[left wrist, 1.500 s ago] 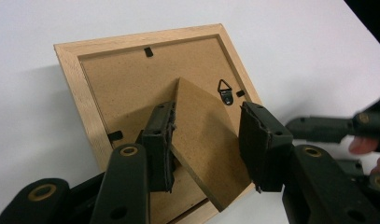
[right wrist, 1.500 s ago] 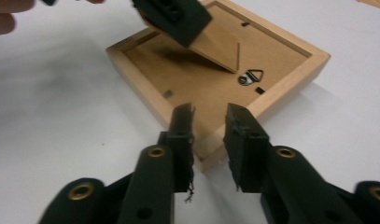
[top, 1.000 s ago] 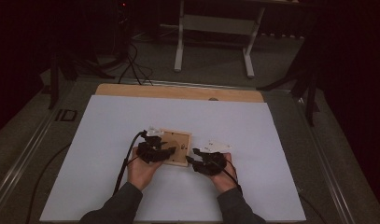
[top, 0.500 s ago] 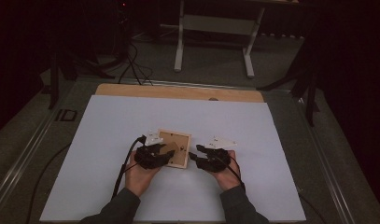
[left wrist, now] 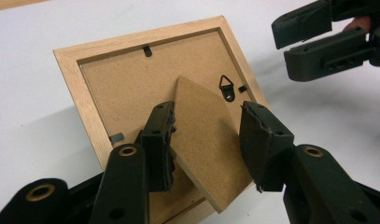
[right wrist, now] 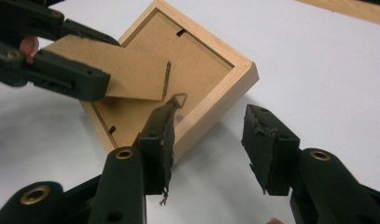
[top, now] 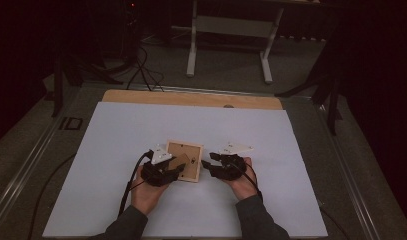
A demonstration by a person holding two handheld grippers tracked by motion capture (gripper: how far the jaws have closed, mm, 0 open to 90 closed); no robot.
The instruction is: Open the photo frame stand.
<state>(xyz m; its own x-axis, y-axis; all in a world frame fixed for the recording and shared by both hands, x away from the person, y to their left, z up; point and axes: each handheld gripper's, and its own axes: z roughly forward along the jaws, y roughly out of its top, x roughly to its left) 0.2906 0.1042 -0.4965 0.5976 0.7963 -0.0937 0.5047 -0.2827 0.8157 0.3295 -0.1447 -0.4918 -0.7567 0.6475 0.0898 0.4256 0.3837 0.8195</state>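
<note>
A wooden picture frame (top: pixel 183 159) is laid face down on the white tabletop (top: pixel 116 130), between both hands. Its fold-out stand (left wrist: pixel 204 140) is found between the spread fingers of the left gripper (left wrist: pixel 206 147). The right gripper (right wrist: pixel 208 140) is held just beside the frame, its fingers spread around nothing.

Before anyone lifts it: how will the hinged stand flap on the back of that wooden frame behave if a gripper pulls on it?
The stand flap looks like thin stiff fibreboard, so it probably swings rather than bends. The wooden frame seems light and may slide on the smooth white table.
</note>
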